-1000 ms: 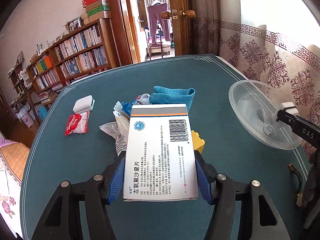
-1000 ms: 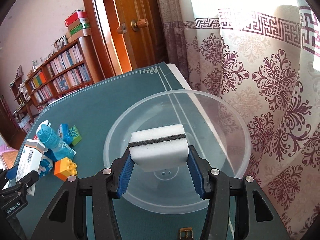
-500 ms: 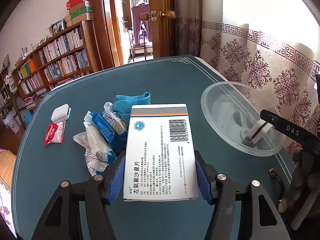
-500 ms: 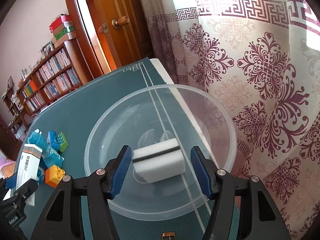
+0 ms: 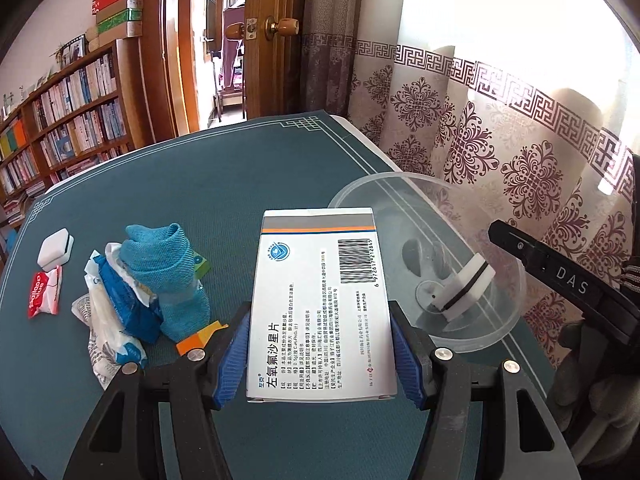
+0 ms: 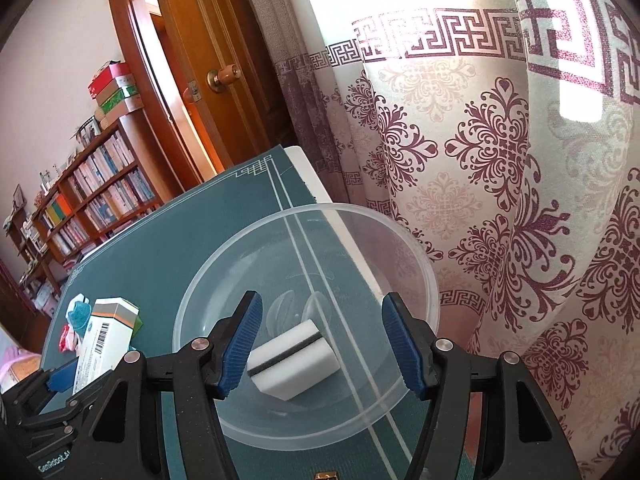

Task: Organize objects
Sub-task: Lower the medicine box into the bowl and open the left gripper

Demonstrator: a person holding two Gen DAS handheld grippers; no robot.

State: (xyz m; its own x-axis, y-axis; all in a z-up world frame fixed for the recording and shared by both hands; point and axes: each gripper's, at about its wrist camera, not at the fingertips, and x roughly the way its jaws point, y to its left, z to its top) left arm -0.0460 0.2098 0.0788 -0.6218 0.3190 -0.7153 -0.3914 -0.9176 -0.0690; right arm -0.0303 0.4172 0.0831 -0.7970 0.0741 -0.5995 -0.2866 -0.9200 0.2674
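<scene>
My left tool (image 5: 320, 354) is clamped on a white medicine box (image 5: 320, 304), one blue pad pressed against each long side. The box lies flat between the fingers, barcode and printed text facing up, its far end with the grey and orange stripes reaching toward the rim of the clear plastic bowl (image 5: 516, 304). From the right wrist view I see the same box (image 6: 102, 340) held up at the left, above the green desk (image 6: 160, 256).

My right tool (image 6: 322, 346) is spread wide, its blue pads well apart and touching nothing. It hangs over the near side of the bowl (image 6: 420, 280), which stands at the desk's edge by the patterned curtain (image 6: 500, 160). Between and below the pads a white sponge with a dark middle layer (image 6: 292, 360) lies on the bowl's floor, tilted, free of both fingers. In the left wrist view that sponge (image 5: 464, 288) leans against the bowl's bottom, and the black body of my right tool reaches in from the right edge.

On the desk (image 5: 200, 184) to the left of the box sits a heap: a rolled blue cloth (image 5: 168, 268), crumpled blue and white wrappers (image 5: 116, 320), an orange block (image 5: 200, 338) just beside my left finger, and part of a green block (image 5: 202, 266) behind the cloth. Further left lie a second white sponge (image 5: 54, 248) and, just in front of it, a red packet (image 5: 43, 290).
</scene>
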